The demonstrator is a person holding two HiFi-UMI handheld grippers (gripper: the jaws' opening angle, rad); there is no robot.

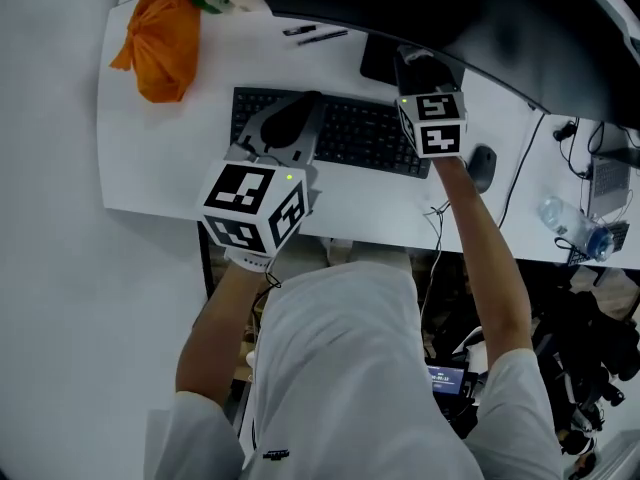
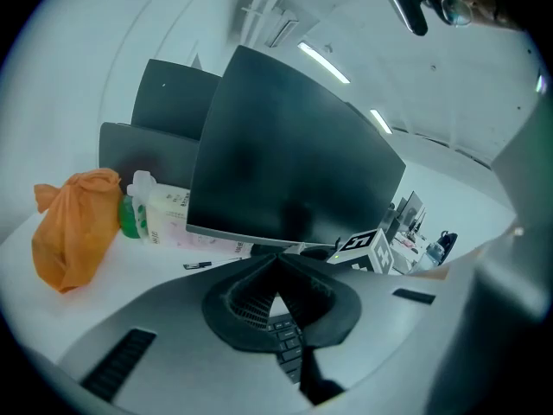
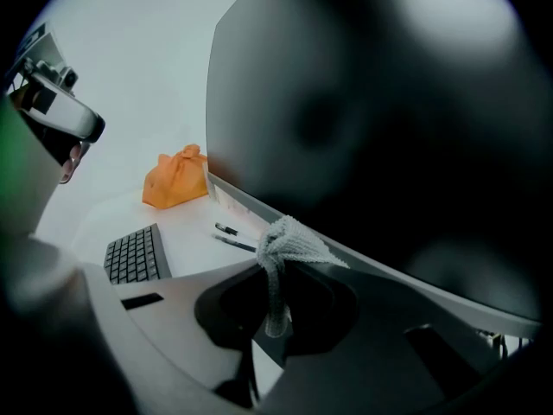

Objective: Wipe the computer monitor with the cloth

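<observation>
The computer monitor (image 3: 389, 102) is met near its lower edge by the grey cloth (image 3: 289, 240), which is clamped between the jaws of the right gripper (image 3: 275, 316). For a good wipe, the bunched cloth should be pressed lightly on the dark screen and drawn across in even, overlapping passes, so that only fabric touches it. The right arm is stretched forward past the keyboard (image 1: 340, 133). The left gripper (image 2: 278, 264) is held above the keys, jaws together on nothing.
</observation>
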